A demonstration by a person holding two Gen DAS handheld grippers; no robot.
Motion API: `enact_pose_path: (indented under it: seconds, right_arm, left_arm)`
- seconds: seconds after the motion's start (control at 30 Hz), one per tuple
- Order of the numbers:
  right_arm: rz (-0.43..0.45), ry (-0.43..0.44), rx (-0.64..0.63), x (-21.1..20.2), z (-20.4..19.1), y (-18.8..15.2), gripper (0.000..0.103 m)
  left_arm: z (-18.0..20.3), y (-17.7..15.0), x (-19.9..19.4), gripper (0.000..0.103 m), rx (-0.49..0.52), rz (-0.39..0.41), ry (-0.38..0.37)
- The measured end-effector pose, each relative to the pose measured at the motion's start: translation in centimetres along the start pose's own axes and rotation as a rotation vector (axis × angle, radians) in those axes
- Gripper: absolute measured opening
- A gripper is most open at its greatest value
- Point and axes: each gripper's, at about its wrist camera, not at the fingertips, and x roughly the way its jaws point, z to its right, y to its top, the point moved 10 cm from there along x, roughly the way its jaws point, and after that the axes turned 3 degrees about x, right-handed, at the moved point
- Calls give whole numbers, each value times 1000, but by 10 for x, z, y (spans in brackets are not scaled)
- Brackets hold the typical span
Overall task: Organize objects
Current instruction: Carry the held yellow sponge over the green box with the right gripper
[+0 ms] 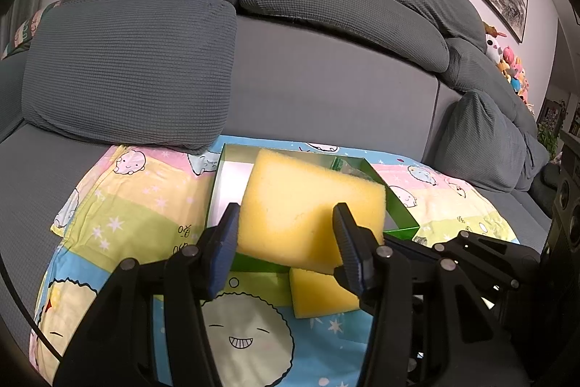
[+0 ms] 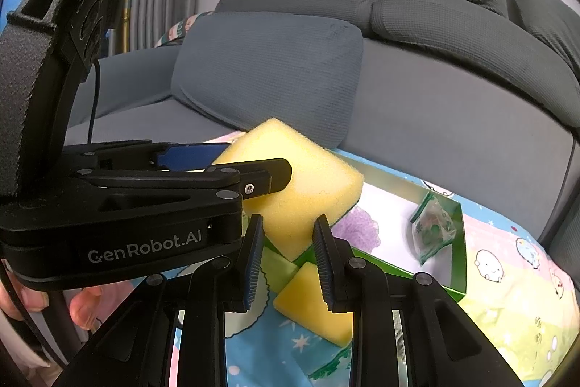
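"GenRobot.AI" in white on left gripper body; blanket characters unreadable.

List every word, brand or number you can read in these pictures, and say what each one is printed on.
"GenRobot.AI": white letters on the side of the black left claw, seen from the right wrist camera.
Dark handwritten-style characters on the cartoon blanket: too distorted to read.
Print on the small green-edged plastic bag in the green box: too small and blurred to read.
The yellow sponge carries no text.
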Motion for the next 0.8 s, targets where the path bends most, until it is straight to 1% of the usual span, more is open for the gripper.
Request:
enact_pose_path:
  seconds: [0.8]
  right_arm:
    - [-5,-5,25,1,3,-3,29]
  left_arm:
    - [5,-3,10,50,11,-19,6]
